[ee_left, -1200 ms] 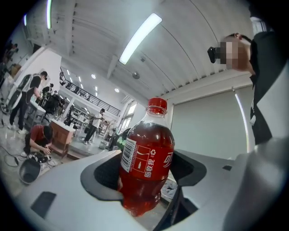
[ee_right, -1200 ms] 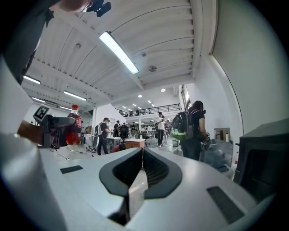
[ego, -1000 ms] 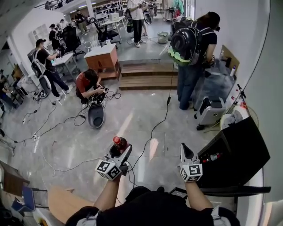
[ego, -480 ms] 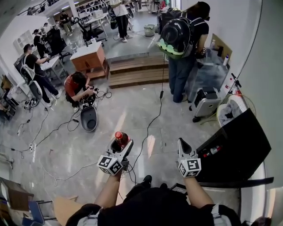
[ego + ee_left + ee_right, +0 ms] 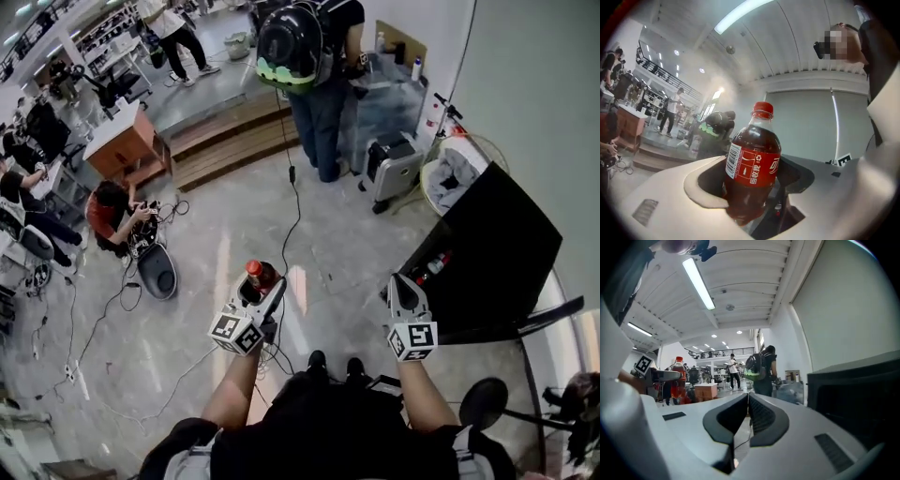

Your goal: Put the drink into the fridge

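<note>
My left gripper [image 5: 257,290] [image 5: 752,187] is shut on a cola bottle [image 5: 260,276] [image 5: 753,168] with a red cap and red label, held upright in front of me. The same bottle [image 5: 679,378] shows at the left of the right gripper view. To my right stands the black fridge [image 5: 494,246] [image 5: 855,392], its door swung open, with bottles [image 5: 429,267] on a shelf inside. My right gripper [image 5: 403,292] [image 5: 747,414] hovers just left of the fridge opening, shut with nothing between its jaws.
A person with a black and green backpack [image 5: 295,42] stands ahead by a grey case [image 5: 393,164]. A black cable [image 5: 289,225] runs across the floor. Wooden steps [image 5: 234,136] lie beyond. A person crouches at the left [image 5: 111,211]. A fan base [image 5: 483,403] sits at the lower right.
The view has swung right and forward, so the fridge is now closer and more central. Both grippers kept their pose, the left still holding the bottle.
</note>
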`<state>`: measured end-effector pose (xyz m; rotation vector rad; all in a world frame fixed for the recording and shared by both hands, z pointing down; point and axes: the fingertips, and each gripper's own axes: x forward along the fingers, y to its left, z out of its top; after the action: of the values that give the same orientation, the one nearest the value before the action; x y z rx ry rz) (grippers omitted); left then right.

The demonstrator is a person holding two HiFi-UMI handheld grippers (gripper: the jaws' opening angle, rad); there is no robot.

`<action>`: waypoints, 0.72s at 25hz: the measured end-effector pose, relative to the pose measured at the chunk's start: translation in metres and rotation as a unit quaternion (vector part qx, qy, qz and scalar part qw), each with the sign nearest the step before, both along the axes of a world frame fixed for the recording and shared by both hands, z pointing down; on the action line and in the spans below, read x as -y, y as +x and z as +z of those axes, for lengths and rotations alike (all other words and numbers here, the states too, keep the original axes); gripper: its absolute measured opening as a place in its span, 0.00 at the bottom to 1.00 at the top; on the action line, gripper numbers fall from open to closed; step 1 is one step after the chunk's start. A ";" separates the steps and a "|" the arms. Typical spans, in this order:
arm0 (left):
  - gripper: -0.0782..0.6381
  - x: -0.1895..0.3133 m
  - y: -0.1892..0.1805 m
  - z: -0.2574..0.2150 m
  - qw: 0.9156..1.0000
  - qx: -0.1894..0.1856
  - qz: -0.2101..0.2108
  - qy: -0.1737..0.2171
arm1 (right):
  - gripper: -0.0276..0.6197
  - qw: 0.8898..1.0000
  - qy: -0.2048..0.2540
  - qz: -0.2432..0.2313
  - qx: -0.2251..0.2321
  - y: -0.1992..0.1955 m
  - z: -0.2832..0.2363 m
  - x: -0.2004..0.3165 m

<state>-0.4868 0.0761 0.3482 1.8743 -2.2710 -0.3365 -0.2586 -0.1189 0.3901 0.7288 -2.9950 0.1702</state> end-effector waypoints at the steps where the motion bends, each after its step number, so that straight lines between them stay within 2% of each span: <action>1: 0.58 0.016 0.003 0.000 1.000 -0.001 0.019 0.001 | 0.08 1.000 -0.001 0.021 -0.003 0.012 0.000 0.007; 4: 0.58 0.067 0.017 -0.006 0.997 -0.007 0.077 0.007 | 0.08 0.997 -0.003 0.079 -0.012 0.048 -0.004 0.027; 7: 0.58 0.117 0.048 -0.009 0.990 -0.013 0.139 0.009 | 0.08 0.990 -0.003 0.136 -0.021 0.094 -0.007 0.041; 12: 0.58 0.191 0.130 0.007 0.968 -0.016 0.251 0.011 | 0.08 0.972 -0.016 0.232 -0.030 0.184 0.004 0.046; 18: 0.58 0.258 0.229 0.030 0.940 -0.022 0.341 0.005 | 0.08 0.952 -0.026 0.304 -0.026 0.253 0.018 0.047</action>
<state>-0.2578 -0.1815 0.3781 2.4615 -1.4481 -0.2706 -0.0061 -0.1662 0.4078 1.5930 -2.6023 0.2432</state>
